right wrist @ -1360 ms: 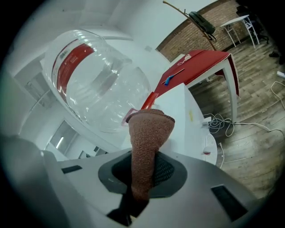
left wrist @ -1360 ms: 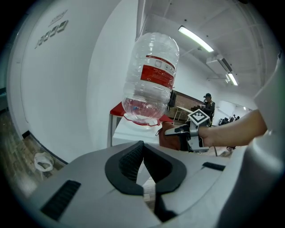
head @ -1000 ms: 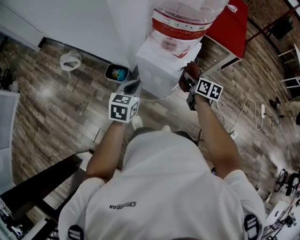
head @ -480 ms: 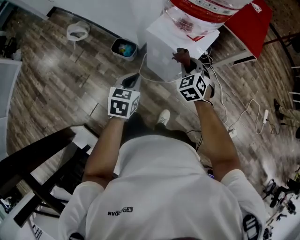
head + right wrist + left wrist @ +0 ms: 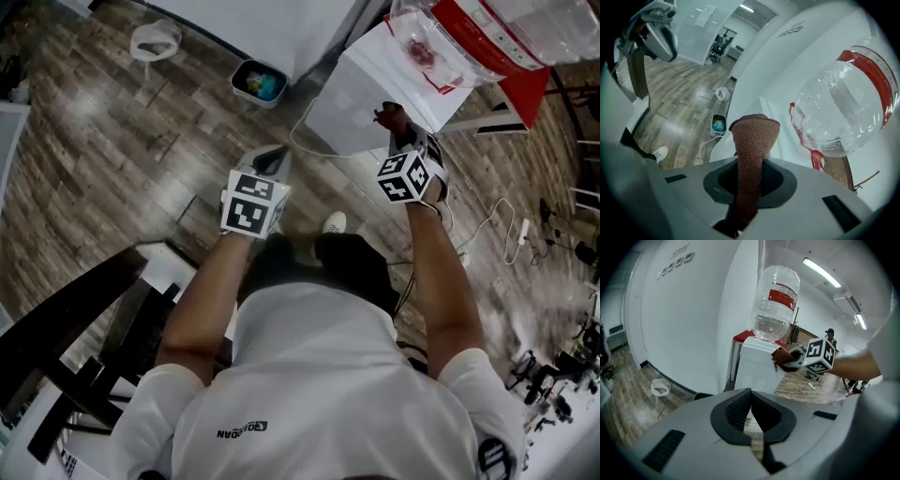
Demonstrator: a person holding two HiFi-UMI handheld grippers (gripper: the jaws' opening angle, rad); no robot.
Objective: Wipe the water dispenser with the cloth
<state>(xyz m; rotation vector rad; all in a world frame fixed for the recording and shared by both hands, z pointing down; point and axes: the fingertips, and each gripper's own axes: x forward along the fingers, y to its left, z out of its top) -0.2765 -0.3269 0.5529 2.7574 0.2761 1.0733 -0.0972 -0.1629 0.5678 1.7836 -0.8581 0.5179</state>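
Overhead, the right gripper [image 5: 398, 131] pinches the brown cloth [image 5: 752, 140] just beside the white water dispenser [image 5: 356, 103]. Soft, light and limp, the cloth looks best held mid-fold. The left gripper [image 5: 752, 416] hangs closed, empty.

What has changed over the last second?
The right gripper seems to have carried the cloth slightly up the dispenser's front, toward its top edge. The head view also swung, so the dispenser sits further right. Unchanged: the cloth stays clamped, and the left gripper stays shut, empty and low.
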